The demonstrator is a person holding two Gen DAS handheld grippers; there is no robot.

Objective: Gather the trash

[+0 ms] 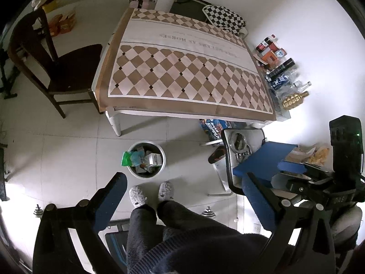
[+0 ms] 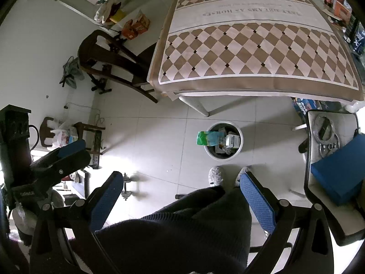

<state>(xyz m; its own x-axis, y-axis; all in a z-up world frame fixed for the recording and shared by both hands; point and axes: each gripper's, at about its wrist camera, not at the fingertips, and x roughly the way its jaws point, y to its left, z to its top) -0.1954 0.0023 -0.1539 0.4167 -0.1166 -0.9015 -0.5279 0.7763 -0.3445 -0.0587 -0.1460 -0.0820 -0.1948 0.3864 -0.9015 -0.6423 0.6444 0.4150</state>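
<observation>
A round grey trash bin (image 1: 139,175) (image 2: 211,153) stands on the tiled floor in front of the table. It holds a green packet (image 1: 126,158) (image 2: 202,138), small cartons and paper. My left gripper (image 1: 183,179) hangs open above the floor, just nearer than the bin, with nothing between its blue pads. My right gripper (image 2: 181,179) is open too and holds nothing. Each gripper shows from the side at the edge of the other's view, and the right one's point there is (image 1: 284,174). A person's dark trouser legs and grey slippers (image 1: 138,196) fill the gap below both.
A table with a brown checkered cloth (image 1: 182,73) (image 2: 251,45) stands beyond the bin, a dark wooden chair (image 1: 68,68) (image 2: 118,64) at its left. A side table (image 1: 224,150) (image 2: 306,150) carries a blue box (image 1: 264,159) (image 2: 337,171). Bottles (image 1: 285,77) line the wall. Dumbbells (image 2: 126,187) lie on the floor.
</observation>
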